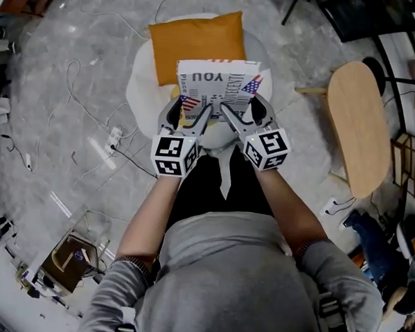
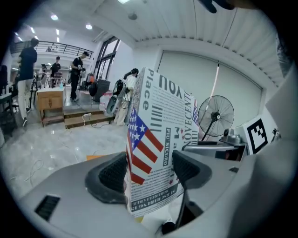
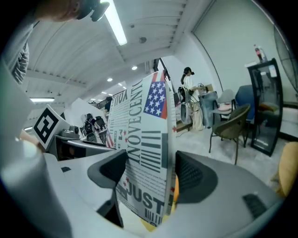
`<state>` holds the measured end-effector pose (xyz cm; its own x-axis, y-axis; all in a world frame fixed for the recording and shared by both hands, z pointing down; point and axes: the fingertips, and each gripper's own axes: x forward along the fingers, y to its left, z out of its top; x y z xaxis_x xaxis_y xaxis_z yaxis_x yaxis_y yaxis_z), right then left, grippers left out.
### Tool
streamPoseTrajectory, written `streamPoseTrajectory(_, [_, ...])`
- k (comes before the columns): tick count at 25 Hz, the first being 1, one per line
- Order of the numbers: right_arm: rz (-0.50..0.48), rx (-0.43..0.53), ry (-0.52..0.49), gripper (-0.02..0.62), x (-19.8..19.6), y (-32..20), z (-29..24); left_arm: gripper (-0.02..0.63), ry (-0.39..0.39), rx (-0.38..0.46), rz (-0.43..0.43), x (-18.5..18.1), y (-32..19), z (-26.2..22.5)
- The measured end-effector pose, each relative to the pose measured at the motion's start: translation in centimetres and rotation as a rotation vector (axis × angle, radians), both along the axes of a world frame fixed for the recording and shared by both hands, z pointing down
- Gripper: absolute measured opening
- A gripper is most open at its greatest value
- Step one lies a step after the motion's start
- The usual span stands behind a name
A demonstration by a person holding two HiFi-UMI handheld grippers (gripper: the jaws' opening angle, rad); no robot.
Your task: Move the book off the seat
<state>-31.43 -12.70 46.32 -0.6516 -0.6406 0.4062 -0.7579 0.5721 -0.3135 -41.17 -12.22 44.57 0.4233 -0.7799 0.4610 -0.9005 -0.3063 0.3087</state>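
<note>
Past the person's grey sweater (image 1: 229,281), the left gripper (image 1: 188,111) and right gripper (image 1: 244,109) each clamp the book (image 1: 219,79) by its near edge. It looks lifted above the white seat (image 1: 139,89) and orange cushion (image 1: 196,43). Carrying it aside and setting it down remain.

open floor (image 1: 50,133) left (loose cables (image 1: 128,154)), wooden chair (image 1: 358,128) blocks the right.

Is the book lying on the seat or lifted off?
Lifted, apparently: the left tongs and right tongs clamp the book, and both gripper views show the ceiling behind it. Head view: it hangs over the seat.
</note>
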Motion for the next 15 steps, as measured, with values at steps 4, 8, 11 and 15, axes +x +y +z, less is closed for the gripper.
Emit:
streamPoseTrajectory(4, [-0.039, 0.060, 0.012, 0.347, -3.1, 3.2, -5.4, 0.331, 0.008, 0.068, -0.032, -3.0, 3.7, -5.2])
streamPoseTrajectory(8, [-0.035, 0.068, 0.016, 0.346, -3.6, 4.6, -9.3, 0.331, 0.013, 0.087, -0.056, -3.6, 5.1, -9.0])
streamPoseTrajectory(11, [-0.028, 0.093, 0.042, 0.342, -4.1, 5.9, -11.6, 0.331, 0.038, 0.104, -0.050, -4.0, 6.4, -10.9])
streamPoseTrajectory(15, [0.022, 0.124, 0.058, 0.342, -3.9, 7.7, -14.1, 0.331, 0.056, 0.143, 0.000, -3.8, 7.7, -13.3])
